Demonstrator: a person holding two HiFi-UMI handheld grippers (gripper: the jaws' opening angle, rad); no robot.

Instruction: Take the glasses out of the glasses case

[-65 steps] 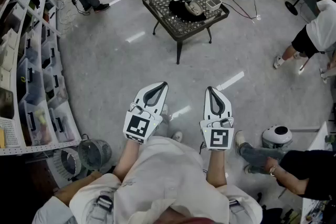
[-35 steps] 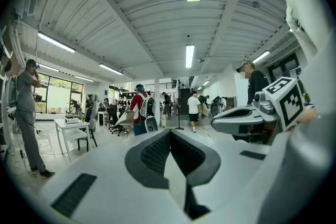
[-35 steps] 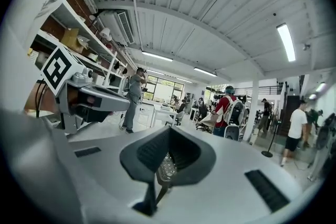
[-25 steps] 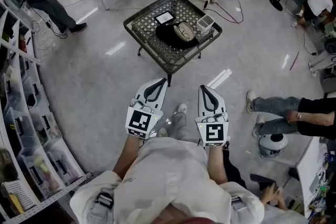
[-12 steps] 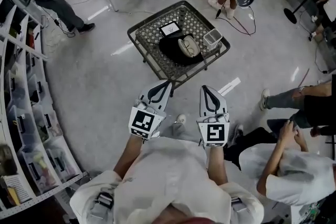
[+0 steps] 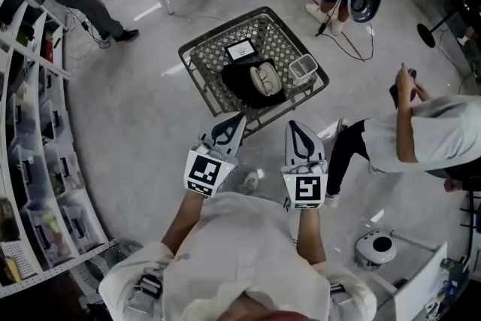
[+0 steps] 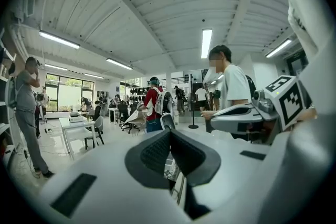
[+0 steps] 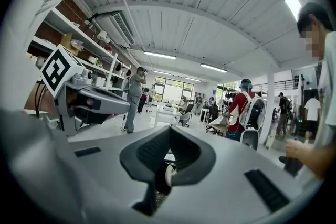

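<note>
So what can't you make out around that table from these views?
- Glasses case, head view: too small to tell whether the glasses are inside.
- Small clear container, head view: contents too small.
- Table, both gripper views: mostly hidden behind the shut left gripper and right gripper themselves.
- Table's near corner, head view: covered by the left gripper's tip.

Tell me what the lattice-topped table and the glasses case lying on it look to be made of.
Table: most likely metal, dark with a matte finish, since its top is a thin, rigid, open lattice inside a solid rim. Glasses case: a pale, smooth, rounded shell, perhaps plastic or leatherette. It is too small in the head view to tell which.
</note>
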